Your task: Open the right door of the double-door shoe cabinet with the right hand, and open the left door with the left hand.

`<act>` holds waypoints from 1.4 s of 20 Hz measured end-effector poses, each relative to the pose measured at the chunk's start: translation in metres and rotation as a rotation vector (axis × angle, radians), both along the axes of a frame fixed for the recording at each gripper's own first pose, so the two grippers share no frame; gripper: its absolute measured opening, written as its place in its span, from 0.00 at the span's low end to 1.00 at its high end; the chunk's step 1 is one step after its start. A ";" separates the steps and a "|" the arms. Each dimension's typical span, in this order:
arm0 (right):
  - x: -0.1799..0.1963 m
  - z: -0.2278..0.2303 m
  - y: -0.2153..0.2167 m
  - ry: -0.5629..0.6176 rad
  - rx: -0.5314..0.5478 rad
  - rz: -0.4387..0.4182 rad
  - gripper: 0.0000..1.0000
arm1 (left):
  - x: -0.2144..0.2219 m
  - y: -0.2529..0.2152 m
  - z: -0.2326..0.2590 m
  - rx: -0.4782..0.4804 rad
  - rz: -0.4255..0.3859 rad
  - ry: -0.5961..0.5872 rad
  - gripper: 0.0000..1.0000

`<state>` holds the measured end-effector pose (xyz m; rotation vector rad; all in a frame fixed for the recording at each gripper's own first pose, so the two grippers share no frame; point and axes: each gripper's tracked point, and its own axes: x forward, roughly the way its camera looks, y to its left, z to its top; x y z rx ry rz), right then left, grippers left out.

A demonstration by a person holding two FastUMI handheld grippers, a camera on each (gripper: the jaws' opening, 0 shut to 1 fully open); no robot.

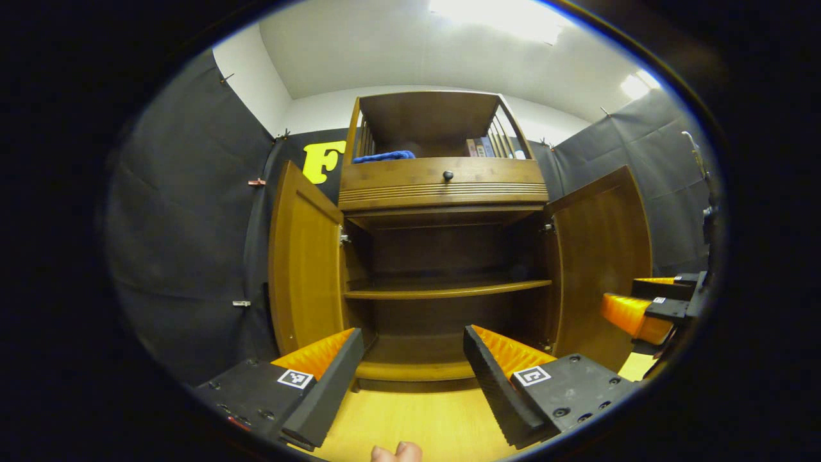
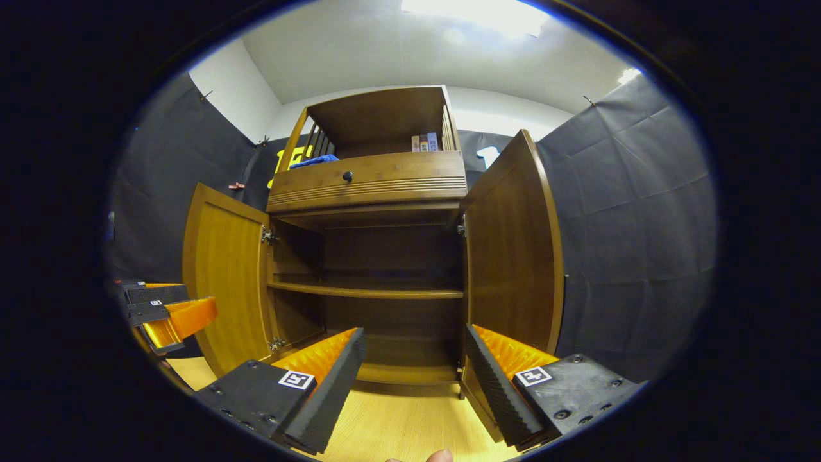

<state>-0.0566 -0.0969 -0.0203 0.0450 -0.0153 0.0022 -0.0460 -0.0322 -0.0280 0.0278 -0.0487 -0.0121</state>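
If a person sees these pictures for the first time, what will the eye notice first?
Probably the wooden shoe cabinet straight ahead, with its left door and right door both swung wide open, showing a bare inner shelf. Next, the open left gripper in front of it, holding nothing.

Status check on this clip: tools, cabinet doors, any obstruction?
Left tool open, empty. Right tool open, empty. Left door and right door both swung open; shelf bare. Nothing in the way.
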 end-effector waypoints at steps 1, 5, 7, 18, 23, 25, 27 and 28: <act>-0.001 0.000 0.002 0.000 0.000 0.003 1.00 | -0.002 -0.003 0.003 0.005 -0.004 -0.010 1.00; -0.005 -0.001 0.010 -0.002 -0.001 0.022 0.98 | -0.007 -0.012 0.007 -0.006 -0.014 -0.017 0.97; -0.005 -0.002 0.013 -0.007 -0.007 0.028 0.98 | -0.008 -0.012 0.008 -0.004 -0.009 -0.022 0.97; 0.002 -0.001 0.030 -0.034 -0.037 0.041 0.97 | -0.009 -0.014 0.001 0.005 0.021 -0.009 0.98; 0.003 -0.004 0.034 -0.024 -0.042 0.039 1.00 | -0.008 -0.012 0.001 0.002 0.024 -0.005 0.98; 0.003 -0.005 0.036 -0.021 -0.040 0.043 0.98 | -0.008 -0.012 -0.001 0.003 0.024 -0.001 0.98; 0.003 -0.005 0.039 -0.020 -0.036 0.048 0.98 | -0.007 -0.012 -0.002 0.007 0.024 0.007 0.98; 0.004 -0.004 0.040 -0.021 -0.033 0.048 0.98 | -0.008 -0.012 -0.003 0.009 0.025 0.010 0.97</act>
